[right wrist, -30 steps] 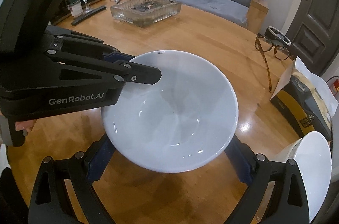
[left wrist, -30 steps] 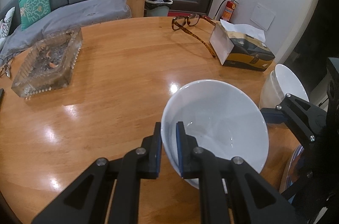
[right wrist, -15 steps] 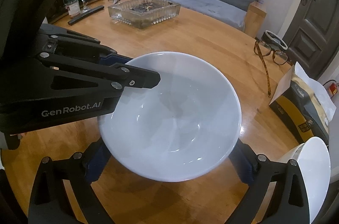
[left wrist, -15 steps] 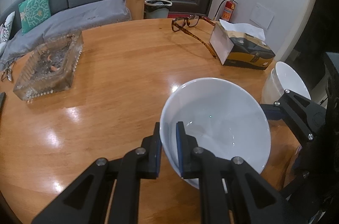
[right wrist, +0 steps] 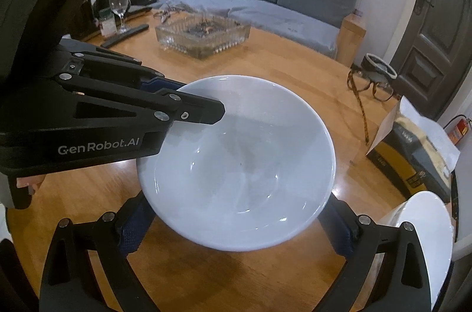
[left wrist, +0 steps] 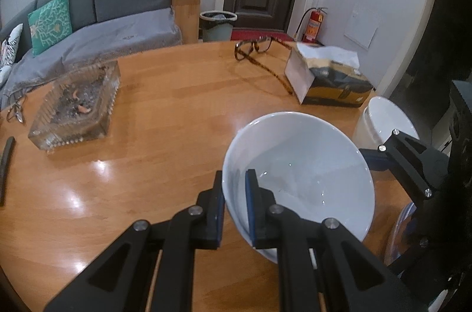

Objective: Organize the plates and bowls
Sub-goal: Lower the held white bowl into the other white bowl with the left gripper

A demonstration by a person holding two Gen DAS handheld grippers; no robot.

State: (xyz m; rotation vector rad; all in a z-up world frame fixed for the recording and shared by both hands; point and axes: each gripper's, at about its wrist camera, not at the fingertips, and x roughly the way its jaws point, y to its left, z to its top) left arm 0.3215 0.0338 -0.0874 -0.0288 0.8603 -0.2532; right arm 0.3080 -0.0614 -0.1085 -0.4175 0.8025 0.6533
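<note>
White bowl (left wrist: 298, 173) sits tilted above the wooden table (left wrist: 165, 117), and the pictures do not settle whether its base touches the wood. The left gripper (left wrist: 234, 191) pinches the bowl's near rim, one blue-padded finger outside the wall and one inside. The right gripper (right wrist: 236, 223) is spread wide, its two fingers on either side of the bowl's lower wall, low and to the sides; whether its pads (right wrist: 131, 226) press the wall cannot be told. A second white bowl (left wrist: 383, 123) stands at the table's edge, just beyond the right gripper, close to the first. Behind it lies a tissue box (left wrist: 327, 82), with a pair of glasses (left wrist: 253, 48) beside it. Farther left on the table rests a glass ashtray (left wrist: 76, 105). In the right wrist view a wine glass (right wrist: 119, 5) stands at the far end of the table. A grey sofa (left wrist: 112, 17) with a green cushion (left wrist: 50, 21) lines the wall.
</note>
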